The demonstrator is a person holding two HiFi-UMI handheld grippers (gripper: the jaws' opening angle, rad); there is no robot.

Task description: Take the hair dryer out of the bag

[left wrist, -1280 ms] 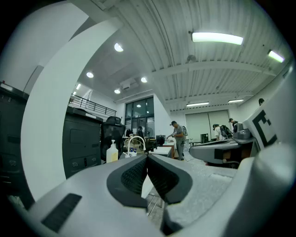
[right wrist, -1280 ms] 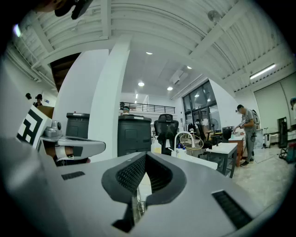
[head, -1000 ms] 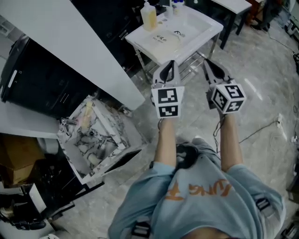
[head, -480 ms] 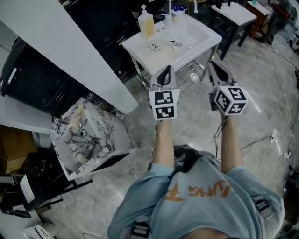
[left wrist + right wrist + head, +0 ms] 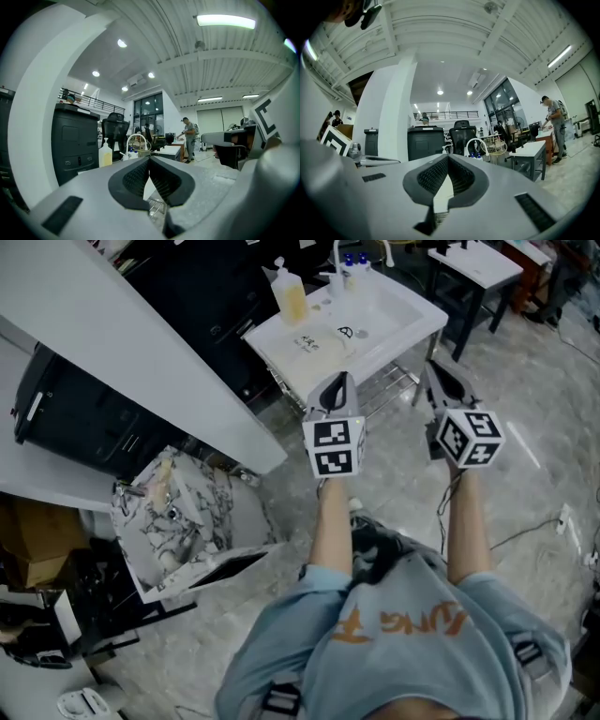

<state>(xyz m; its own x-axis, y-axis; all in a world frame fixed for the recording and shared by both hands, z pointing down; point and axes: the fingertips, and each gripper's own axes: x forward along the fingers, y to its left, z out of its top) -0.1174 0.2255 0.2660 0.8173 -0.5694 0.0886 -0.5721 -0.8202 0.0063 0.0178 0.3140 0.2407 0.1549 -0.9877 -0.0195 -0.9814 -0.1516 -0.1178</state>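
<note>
Honestly can't make out the hair dryer in any view. The closest thing to a bag is a white-and-grey marble-patterned open bag (image 5: 183, 521) sitting on the grey stone floor (image 5: 534, 474) at the lower left of the head view, tucked against a black cabinet (image 5: 84, 418). There's clutter inside it, but it's too jumbled to tell what's what. Both grippers are well apart from it, held out level in front of the person over bare floor. The left gripper (image 5: 339, 382) has its jaws pressed together with nothing between them, which the left gripper view (image 5: 149, 159) shows pretty clearly. Same deal for the right gripper (image 5: 439, 369): jaws together and empty in the right gripper view (image 5: 448, 157). Both point toward a white rimmed table (image 5: 403, 320) just beyond their tips. A yellowish pump bottle (image 5: 292, 296) stands at the table's left corner, a couple of blue-capped bottles (image 5: 354, 259) are at its far edge, and a wire rack (image 5: 384, 388) sits underneath. A big white slanted pillar (image 5: 122, 343) runs between the cabinet and the table. At the bottom of the head view you get the person's light blue shirt with orange print (image 5: 394, 634), and a thin cable (image 5: 525, 521) trails across the floor on the right.
</note>
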